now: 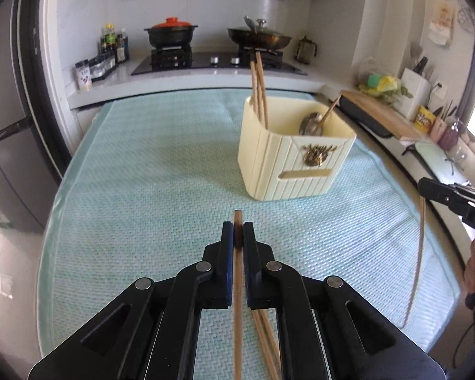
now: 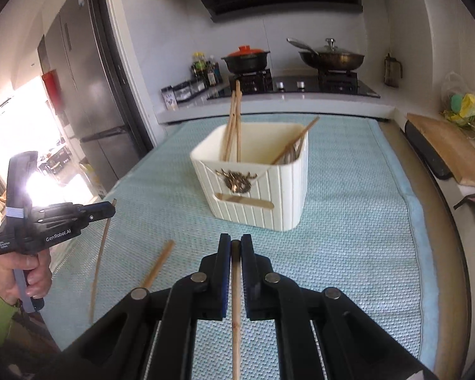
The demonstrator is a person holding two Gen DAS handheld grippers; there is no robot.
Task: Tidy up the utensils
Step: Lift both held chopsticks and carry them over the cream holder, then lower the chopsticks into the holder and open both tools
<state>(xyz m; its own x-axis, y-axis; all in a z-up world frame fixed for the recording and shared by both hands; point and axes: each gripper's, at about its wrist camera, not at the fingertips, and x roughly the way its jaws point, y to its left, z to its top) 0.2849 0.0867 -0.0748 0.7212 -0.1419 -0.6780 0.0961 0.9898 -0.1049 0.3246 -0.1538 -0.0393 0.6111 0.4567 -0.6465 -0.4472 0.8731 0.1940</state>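
Between the closed fingers of the left gripper (image 1: 238, 231) a chopstick (image 1: 237, 300) is clamped near its top end, hanging down over the teal mat (image 1: 142, 190) on the bench; the right gripper (image 2: 236, 250) pinches a second chopstick (image 2: 236, 310) the same way. To do the step well, I judge each stick should be carried toward 12 o'clock, raised clear of the rim of the cream utensil box (image 2: 256, 199), tipped tail-down and released only once its lower end is inside beside the upright chopsticks (image 2: 234, 126) there. Only the right wrist view shows a loose chopstick (image 2: 158, 264) lying on the mat at 9 o'clock; the left view shows more sticks (image 1: 266, 342) under its own gripper and the spoon (image 1: 312, 123) bowl inside the box at 1 o'clock. Beyond, at 12 o'clock, sits the stove (image 1: 205, 60) with pots.
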